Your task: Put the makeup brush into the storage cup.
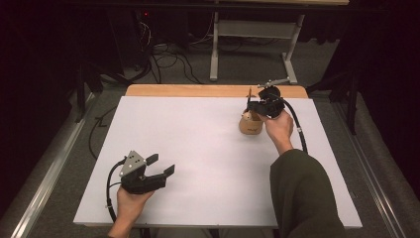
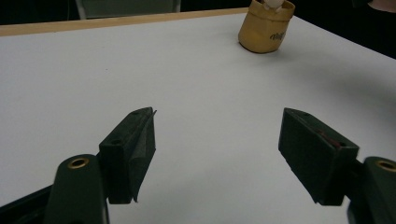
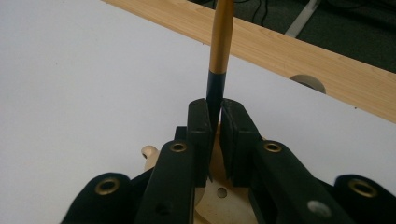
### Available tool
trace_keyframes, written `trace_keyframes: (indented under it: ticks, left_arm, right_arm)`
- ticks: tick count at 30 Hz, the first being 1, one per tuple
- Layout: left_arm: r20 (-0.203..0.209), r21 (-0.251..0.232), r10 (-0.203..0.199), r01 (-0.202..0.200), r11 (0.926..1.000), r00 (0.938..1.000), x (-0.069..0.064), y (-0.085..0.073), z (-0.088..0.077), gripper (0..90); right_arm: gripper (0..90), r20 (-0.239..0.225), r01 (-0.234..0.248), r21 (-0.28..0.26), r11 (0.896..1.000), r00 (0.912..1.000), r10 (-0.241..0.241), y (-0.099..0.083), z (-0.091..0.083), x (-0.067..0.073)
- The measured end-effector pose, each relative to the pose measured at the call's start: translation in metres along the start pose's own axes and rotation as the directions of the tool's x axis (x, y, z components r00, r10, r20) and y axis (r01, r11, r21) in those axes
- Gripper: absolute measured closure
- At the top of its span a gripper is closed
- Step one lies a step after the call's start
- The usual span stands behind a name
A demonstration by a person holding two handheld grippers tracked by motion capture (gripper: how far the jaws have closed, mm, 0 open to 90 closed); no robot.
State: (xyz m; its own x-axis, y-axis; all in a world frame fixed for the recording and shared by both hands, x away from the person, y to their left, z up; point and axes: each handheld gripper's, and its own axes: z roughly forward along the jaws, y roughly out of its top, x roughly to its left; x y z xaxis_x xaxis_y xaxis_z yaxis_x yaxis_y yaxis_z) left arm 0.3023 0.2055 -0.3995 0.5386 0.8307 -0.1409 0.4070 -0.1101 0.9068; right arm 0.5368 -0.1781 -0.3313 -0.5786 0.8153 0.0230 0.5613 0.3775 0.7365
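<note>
My right gripper [image 1: 253, 105] is at the far right of the white table surface [image 1: 198, 148], directly above a tan pot [image 1: 250, 124]. Its jaws are clamped on the dark lower end of a slim stick [image 3: 215, 88], which has a golden-brown upper shaft and stands nearly upright between the pads. In the right gripper view, the light wooden rim of the pot sits just below the jaws.

My left gripper [image 1: 161, 171] is near the front left edge of the surface, well apart from the pot. Its jaws stand wide apart with nothing between them.

Between the two grippers the white surface is bare, giving free room across the middle. A wooden strip [image 1: 213, 90] runs along the far edge, just behind the pot. The right edge of the surface lies near my right forearm.

The pot carries a small dark mark on its side [image 2: 278, 36]; it is too blurred to read.
</note>
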Motion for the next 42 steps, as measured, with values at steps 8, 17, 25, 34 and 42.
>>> trace_keyframes:
  ticks: [8,17,25,34,42]
  left_arm:
    - [0.000,0.002,0.003,-0.003,1.0000,1.0000,0.000,0.000,0.000,27.7]
    - [0.001,0.001,0.001,-0.001,1.0000,1.0000,-0.001,0.000,0.000,27.7]
    - [0.002,0.002,0.002,-0.002,1.0000,1.0000,-0.001,0.000,0.000,27.7]
    - [0.001,0.003,-0.001,0.001,1.0000,1.0000,0.000,0.000,0.000,27.6]
    - [0.001,0.006,0.002,-0.002,1.0000,1.0000,-0.001,0.000,0.001,27.7]
  right_arm:
    - [72.8,-0.012,-0.026,0.004,1.000,0.9996,0.026,-0.001,0.000,0.000]
    - [60.8,-0.016,-0.020,-0.005,1.000,0.9997,0.020,-0.002,-0.009,0.003]
    - [51.2,-0.036,-0.020,-0.046,0.999,0.9992,0.019,-0.005,-0.022,0.009]
    - [41.3,-0.032,-0.018,-0.050,0.999,0.9993,0.016,-0.009,-0.030,0.010]
    - [38.8,-0.017,-0.013,-0.074,0.997,0.9998,0.012,-0.011,-0.037,0.015]
